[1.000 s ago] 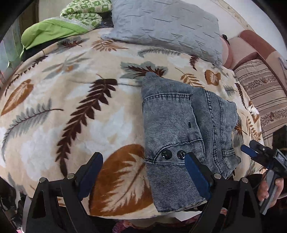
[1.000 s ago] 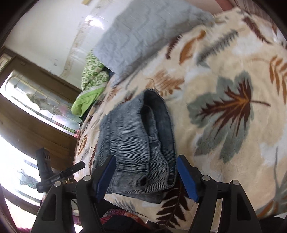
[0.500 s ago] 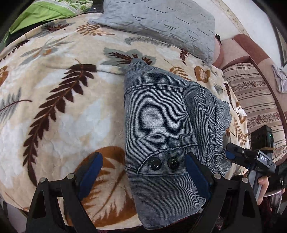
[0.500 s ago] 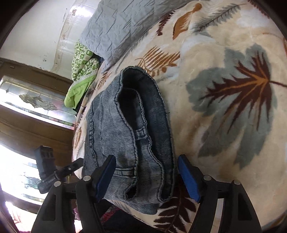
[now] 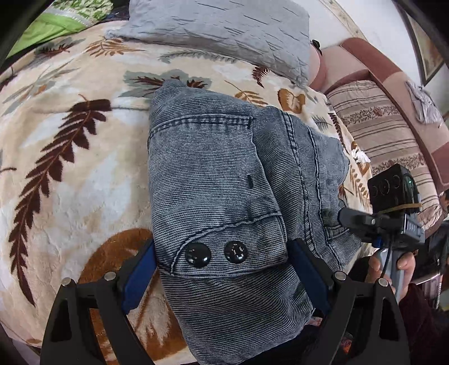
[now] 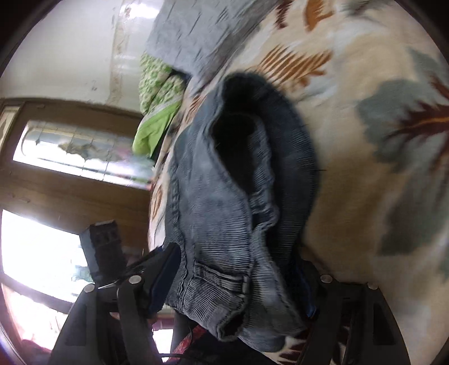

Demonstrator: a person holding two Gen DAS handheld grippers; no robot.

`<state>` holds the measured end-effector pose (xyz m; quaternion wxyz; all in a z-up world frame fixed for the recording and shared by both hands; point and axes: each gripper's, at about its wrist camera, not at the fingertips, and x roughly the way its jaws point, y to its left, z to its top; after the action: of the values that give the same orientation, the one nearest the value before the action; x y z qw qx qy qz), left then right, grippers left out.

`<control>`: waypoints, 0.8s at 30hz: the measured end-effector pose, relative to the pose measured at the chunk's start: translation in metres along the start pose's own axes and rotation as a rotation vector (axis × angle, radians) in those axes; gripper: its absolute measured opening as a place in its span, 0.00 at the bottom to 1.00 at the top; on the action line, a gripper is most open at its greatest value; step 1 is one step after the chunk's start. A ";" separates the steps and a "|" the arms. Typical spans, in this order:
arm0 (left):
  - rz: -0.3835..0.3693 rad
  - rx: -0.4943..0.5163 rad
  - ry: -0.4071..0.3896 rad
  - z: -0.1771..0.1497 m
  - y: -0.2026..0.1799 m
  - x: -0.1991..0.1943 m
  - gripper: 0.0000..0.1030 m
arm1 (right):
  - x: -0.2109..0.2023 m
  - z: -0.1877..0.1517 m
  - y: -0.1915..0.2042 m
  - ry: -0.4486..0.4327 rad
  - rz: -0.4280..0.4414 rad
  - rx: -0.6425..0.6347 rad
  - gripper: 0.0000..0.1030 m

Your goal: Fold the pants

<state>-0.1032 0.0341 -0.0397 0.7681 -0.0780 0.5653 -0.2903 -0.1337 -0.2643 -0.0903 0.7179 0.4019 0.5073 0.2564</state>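
Pants [image 5: 224, 202] lie folded on the leaf blanket [image 5: 70, 174], between my spread left tongs [image 5: 221, 269]. Only my right tongs' [image 6: 238, 283] blurred view, also spread astride them, shows the window [image 6: 36, 247] at nine o'clock.

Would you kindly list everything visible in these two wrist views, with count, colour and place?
Folded corduroy-textured denim pants: one, grey-blue, on the blanket's near edge, between both grippers' fingers.
Black snap buttons: two, on the pants' flap.
Plush leaf-print blanket: one, cream with brown and grey leaves, under the pants.
Quilted pillow: one, grey, far side.
Green bedding: folded, far left.
Striped cover: beige-brown, right.
Window: wooden frame.
Left gripper: black, blue pads, open, straddling the pants.
Right gripper: open, straddling the pants.
Hand: holding the right gripper's handle.
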 end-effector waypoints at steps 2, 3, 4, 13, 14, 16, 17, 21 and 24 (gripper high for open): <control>-0.024 -0.027 0.004 0.000 0.005 0.000 0.90 | 0.004 0.001 0.002 0.004 0.015 -0.007 0.75; -0.033 -0.039 0.012 -0.001 0.007 0.002 0.90 | 0.005 0.002 0.003 0.005 0.019 -0.006 0.75; -0.046 -0.056 0.027 -0.001 0.009 0.006 0.90 | 0.006 0.003 0.002 0.008 0.021 -0.005 0.75; 0.037 0.040 0.048 -0.005 -0.013 0.024 1.00 | 0.007 0.005 -0.004 0.017 0.024 0.007 0.75; 0.065 0.063 0.046 -0.007 -0.017 0.026 1.00 | 0.007 0.006 -0.005 0.017 0.031 0.020 0.75; 0.097 0.084 0.034 -0.009 -0.023 0.029 1.00 | 0.004 0.006 -0.007 0.018 0.033 0.025 0.75; 0.093 0.077 0.028 -0.010 -0.022 0.029 1.00 | 0.004 0.006 -0.007 0.017 0.028 0.023 0.75; 0.093 0.066 0.043 -0.010 -0.020 0.028 1.00 | 0.004 0.005 -0.005 0.023 0.010 0.011 0.74; 0.116 0.038 0.083 -0.001 -0.024 0.035 1.00 | 0.003 0.004 -0.003 0.024 -0.016 -0.007 0.70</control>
<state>-0.1064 -0.0042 -0.0577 0.7609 -0.0184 0.5946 -0.2592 -0.1292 -0.2644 -0.0936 0.7152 0.3922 0.5181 0.2574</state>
